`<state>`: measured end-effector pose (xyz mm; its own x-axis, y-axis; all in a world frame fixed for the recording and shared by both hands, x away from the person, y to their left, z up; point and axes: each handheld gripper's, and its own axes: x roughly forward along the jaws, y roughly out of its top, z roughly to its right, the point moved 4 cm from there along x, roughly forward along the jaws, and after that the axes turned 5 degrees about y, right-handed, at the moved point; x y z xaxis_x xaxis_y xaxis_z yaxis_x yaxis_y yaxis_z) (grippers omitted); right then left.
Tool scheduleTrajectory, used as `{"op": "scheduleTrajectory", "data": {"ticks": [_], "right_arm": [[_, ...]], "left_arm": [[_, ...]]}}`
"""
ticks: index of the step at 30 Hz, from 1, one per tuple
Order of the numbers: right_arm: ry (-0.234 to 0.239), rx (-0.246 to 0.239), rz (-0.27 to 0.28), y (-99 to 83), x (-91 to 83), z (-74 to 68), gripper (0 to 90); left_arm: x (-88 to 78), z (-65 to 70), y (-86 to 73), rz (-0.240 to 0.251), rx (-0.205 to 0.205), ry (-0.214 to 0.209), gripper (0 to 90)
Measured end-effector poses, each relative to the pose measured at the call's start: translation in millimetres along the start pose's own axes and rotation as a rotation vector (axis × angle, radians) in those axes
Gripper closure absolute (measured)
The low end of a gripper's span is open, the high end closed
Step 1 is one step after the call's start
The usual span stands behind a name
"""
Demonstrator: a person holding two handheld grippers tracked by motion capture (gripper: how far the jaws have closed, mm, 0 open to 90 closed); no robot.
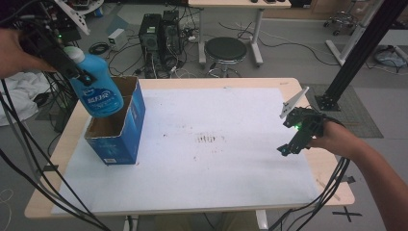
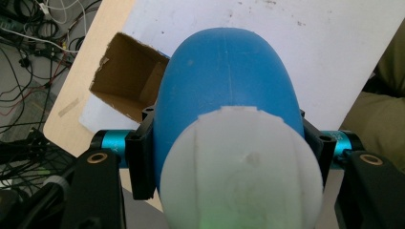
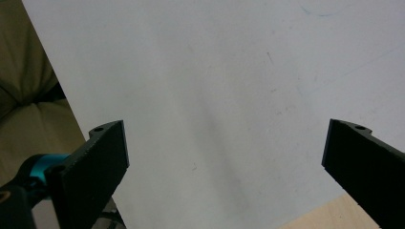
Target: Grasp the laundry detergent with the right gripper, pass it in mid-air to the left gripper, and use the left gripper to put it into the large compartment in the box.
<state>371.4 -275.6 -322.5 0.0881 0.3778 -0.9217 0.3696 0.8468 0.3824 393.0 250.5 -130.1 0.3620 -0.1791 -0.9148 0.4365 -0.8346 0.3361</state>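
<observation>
A blue bottle [image 1: 98, 91] with a white cap hangs tilted over the open top of a blue cardboard box [image 1: 120, 130] at the table's left side. My left gripper [image 1: 77, 72] is shut on the bottle's neck, up near the cap. In the left gripper view the bottle [image 2: 229, 90] and its white cap [image 2: 243, 167] sit between the black jaws, with the box's brown inside [image 2: 129, 81] below and to the left. My right gripper [image 1: 291, 144] hovers low over the white sheet at the table's right side. Its fingertips [image 3: 102, 157] stand wide apart, open with nothing between them.
A white sheet [image 1: 207, 144] covers most of the wooden table [image 1: 43, 202]. Cables trail from both grippers off the front edge. Behind the table stand a black stool [image 1: 225, 50], computer towers [image 1: 156, 33] and a black frame post [image 1: 356, 53].
</observation>
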Motion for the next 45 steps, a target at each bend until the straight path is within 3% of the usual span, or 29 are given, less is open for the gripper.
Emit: {"op": "scheduleTrajectory", "data": {"ticks": [10,13,18,31,45], "right_arm": [[0.002,0.008,-0.001,-0.9,1.0,0.7,0.9],[0.003,0.012,-0.004,-0.8,2.0,0.8,0.9],[0.006,0.006,-0.006,1.0,4.4,0.8,0.9],[0.010,0.007,-0.011,1.0,7.0,-0.4,0.9],[0.023,0.008,-0.013,-0.9,13.2,1.1,1.0]], "left_arm": [[28.7,-3.8,-10.4,-0.018,-0.004,0.003,38.2],[39.6,-4.0,-14.1,-0.038,0.012,0.002,38.2],[63.2,-2.4,-21.3,-0.052,0.016,-0.005,38.1],[122.0,6.7,-36.3,-0.106,0.072,-0.027,38.1],[162.3,10.9,-50.5,-0.146,0.086,-0.023,38.1]]}}
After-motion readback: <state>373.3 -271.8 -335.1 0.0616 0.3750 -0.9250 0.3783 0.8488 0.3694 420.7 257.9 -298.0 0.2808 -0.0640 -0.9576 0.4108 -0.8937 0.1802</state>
